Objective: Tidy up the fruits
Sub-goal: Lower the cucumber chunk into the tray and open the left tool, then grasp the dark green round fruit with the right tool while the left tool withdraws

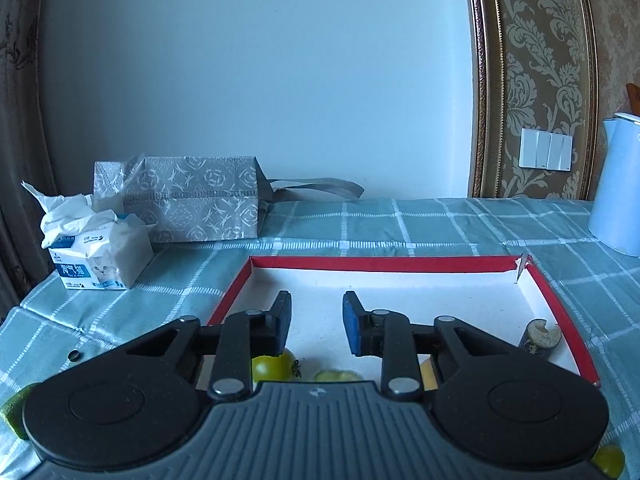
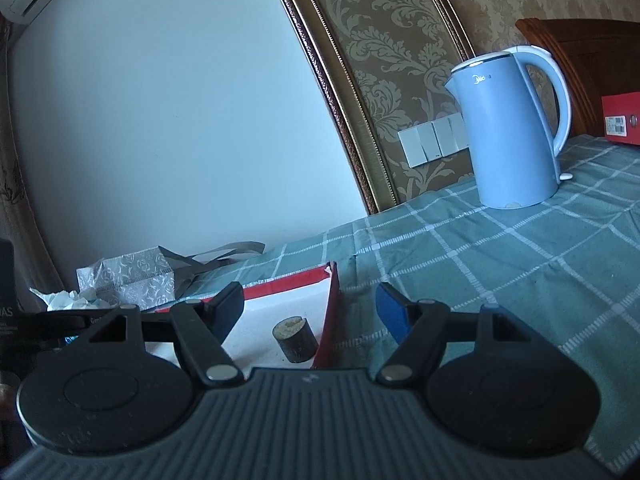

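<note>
Left claw [image 1: 317, 322] spread and bare above the red-rimmed tray [image 1: 552, 300]; right claw [image 2: 310, 312] wide apart, holding nothing

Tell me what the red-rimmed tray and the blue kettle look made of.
Tray: likely cardboard, matte white inside, red edging; its far right corner is torn like paper.
Kettle: probably smooth plastic with a satin sheen and white handle; a metal core cannot be ruled out.

Fruits [image 1: 274, 367] in tray [image 1: 552, 300] at its near edge, tissue box [image 1: 100, 256] left, kettle [image 1: 618, 196] right
</note>
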A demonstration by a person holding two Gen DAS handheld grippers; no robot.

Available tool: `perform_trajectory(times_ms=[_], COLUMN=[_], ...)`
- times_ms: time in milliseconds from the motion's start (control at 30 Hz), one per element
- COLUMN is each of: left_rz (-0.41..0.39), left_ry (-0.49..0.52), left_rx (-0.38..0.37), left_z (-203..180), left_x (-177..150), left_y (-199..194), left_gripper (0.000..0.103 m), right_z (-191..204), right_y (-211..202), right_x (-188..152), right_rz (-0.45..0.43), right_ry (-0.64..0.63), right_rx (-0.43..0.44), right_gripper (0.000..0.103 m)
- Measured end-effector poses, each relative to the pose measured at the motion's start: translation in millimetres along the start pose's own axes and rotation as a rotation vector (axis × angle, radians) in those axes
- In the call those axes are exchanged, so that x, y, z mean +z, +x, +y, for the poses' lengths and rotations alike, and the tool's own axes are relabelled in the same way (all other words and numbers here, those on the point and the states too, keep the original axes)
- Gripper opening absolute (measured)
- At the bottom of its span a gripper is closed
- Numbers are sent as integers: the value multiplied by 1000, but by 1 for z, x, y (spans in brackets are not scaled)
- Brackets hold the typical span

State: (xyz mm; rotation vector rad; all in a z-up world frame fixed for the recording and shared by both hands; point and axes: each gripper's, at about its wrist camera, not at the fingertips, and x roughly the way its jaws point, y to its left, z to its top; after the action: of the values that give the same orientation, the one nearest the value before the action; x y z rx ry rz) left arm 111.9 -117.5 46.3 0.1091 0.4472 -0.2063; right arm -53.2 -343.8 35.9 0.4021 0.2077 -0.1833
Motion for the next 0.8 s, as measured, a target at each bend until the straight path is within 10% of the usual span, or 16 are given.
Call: perform_trajectory(times_ms=[233,400,800], left_rz=[-47,-91,-83], left_ry=[-11,-44,-100], left_rx=[38,12,29], left_z=[22,45,93], left_x=[-8,-32,-108], left_y=[-34,-81,-131], left_gripper=[31,72,79], right_z=[-4,-9,12], right_y=[-1,-6,-20], right_x=[2,5,-23], right_rz=[-7,-20,209], right_ry=[3,7,-248], right_rx=[-9,-32,28], right_gripper=[71,82,84])
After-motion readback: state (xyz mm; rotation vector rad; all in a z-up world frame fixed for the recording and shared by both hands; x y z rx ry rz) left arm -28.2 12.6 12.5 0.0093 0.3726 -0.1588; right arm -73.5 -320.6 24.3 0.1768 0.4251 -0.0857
